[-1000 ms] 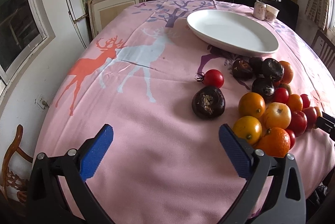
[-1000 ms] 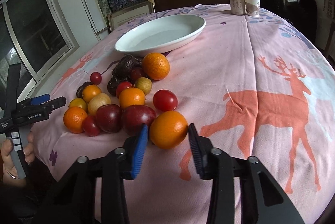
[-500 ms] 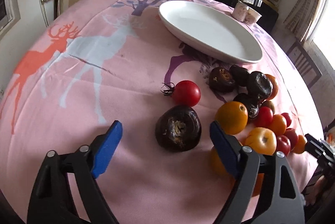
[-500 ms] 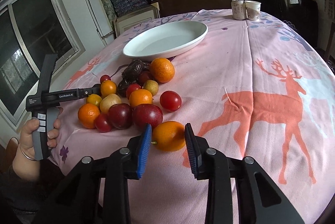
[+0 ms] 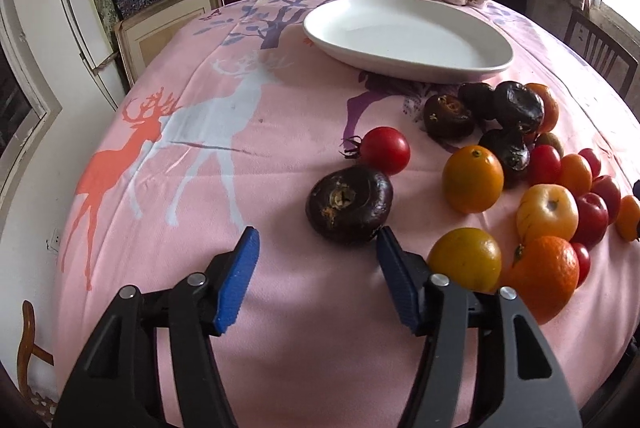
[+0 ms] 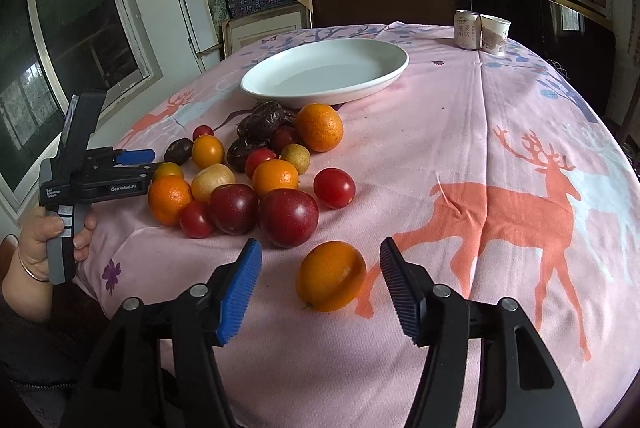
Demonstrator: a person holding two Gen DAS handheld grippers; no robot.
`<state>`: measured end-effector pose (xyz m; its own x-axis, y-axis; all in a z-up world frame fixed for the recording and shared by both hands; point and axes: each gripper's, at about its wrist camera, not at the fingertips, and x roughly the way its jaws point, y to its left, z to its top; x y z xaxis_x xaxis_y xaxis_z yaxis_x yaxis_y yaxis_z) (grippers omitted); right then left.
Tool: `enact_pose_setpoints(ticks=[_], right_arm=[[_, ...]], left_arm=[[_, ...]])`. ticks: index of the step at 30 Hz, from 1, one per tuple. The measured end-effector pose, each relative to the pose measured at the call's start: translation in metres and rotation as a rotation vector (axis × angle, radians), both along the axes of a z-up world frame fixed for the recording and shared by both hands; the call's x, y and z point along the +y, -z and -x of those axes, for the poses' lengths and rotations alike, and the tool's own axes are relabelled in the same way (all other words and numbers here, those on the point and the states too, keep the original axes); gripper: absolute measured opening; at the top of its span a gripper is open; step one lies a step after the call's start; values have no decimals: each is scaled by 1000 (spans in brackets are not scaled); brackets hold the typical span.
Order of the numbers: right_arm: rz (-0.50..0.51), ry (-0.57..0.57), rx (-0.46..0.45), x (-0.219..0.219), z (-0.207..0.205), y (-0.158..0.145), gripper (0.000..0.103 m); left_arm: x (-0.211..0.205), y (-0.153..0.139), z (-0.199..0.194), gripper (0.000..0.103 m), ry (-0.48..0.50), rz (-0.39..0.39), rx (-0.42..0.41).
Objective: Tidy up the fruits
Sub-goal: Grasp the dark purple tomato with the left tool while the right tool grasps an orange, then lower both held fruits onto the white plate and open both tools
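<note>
A pile of several fruits lies on the pink deer tablecloth in front of an empty white oval plate (image 5: 408,31), which also shows in the right wrist view (image 6: 328,71). My left gripper (image 5: 316,260) is open, its fingertips just short of a dark wrinkled fruit (image 5: 348,203) with a red tomato (image 5: 386,149) behind it. My right gripper (image 6: 320,268) is open around an orange fruit (image 6: 330,282) that rests on the cloth, not touching either pad. The left gripper also shows in the right wrist view (image 6: 134,157), at the pile's left.
A can (image 6: 466,29) and a paper cup (image 6: 494,33) stand at the table's far side. Two dark red plums (image 6: 288,216) lie just beyond the right gripper. Oranges (image 5: 466,260) crowd the left gripper's right finger. Shelves, boxes and a chair (image 5: 600,51) surround the table.
My right gripper has opened and let go of the orange fruit, which now lies on the cloth. My left gripper has narrowed somewhat and closed in on the dark wrinkled fruit.
</note>
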<state>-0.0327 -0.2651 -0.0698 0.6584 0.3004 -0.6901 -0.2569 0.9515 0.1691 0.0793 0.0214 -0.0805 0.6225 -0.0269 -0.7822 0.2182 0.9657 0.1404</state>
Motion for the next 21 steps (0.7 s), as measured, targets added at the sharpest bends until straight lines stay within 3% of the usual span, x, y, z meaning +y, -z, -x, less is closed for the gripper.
enact_pose_setpoints(ticks=[6, 7, 8, 9, 17, 21], right_arm=[[8, 2, 26, -1, -3, 7, 62], [13, -5, 33, 0, -4, 10, 55], [14, -15, 47, 1, -5, 12, 42], [12, -14, 46, 2, -5, 12, 38], [-58, 1, 5, -12, -6, -5, 38], [-117, 19, -17, -21, -39, -31, 38]], left_arm=[[-19, -1, -7, 41, 76, -35, -3], [-20, -1, -7, 41, 81, -39, -3], [-20, -1, -7, 41, 85, -38, -4], [-19, -1, -6, 40, 85, -28, -4], [-1, -38, 27, 40, 31, 95, -133], [0, -63, 19, 40, 27, 126, -174]])
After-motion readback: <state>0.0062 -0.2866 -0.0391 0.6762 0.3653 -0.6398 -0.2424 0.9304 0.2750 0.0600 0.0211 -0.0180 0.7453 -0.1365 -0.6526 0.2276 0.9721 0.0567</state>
